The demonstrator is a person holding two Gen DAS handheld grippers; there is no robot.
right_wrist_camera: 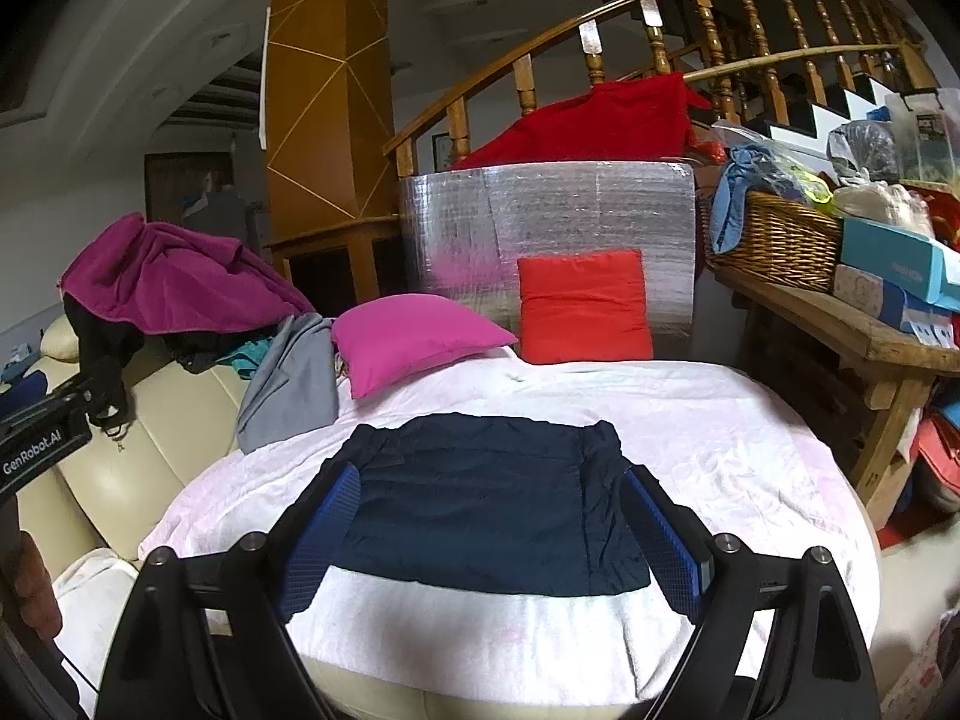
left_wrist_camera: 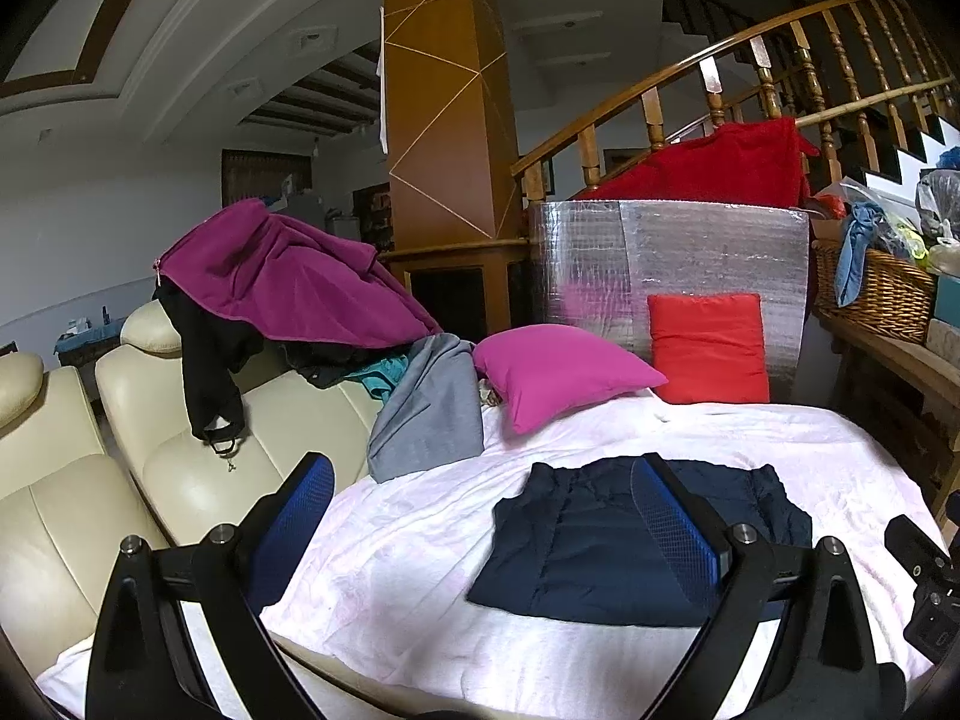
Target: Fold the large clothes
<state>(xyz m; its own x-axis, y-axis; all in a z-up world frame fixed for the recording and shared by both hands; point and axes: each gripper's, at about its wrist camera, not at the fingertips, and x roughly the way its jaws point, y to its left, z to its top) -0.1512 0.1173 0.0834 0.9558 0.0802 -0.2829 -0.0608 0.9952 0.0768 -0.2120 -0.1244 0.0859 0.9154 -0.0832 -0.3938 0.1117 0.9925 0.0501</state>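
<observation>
1. The navy garment (right_wrist_camera: 480, 498) is judged to be already folded into a compact, roughly rectangular packet, so the step in hand is read as a tidying or a final fold, or a move to the next item.
2. If another fold is wanted, the near edge of the navy garment should be pinched at its two corners, one by each gripper, and carried over evenly so that the layers are not dragged askew on the soft white blanket (right_wrist_camera: 750, 432).
3. Only the garment's layers should be caught; the blanket beneath is loose and could be lifted along with them.
4. The right gripper (right_wrist_camera: 489, 546) is seen with its jaws wide apart and nothing clamped; the navy garment lies beyond and between its fingers, not touched by the pads as far as can be told.
5. The left gripper (left_wrist_camera: 483, 516) is likewise spread wide and empty; the navy garment lies towards its right finger, which overlaps it in the view.
6. Relative to the navy garment, the magenta pillow (right_wrist_camera: 414, 339) and the red pillow (right_wrist_camera: 582, 306) lie behind it, well apart.
7. The grey garment (right_wrist_camera: 294, 384) lies behind and to the left of the navy garment, near the sofa (right_wrist_camera: 144, 468).
</observation>
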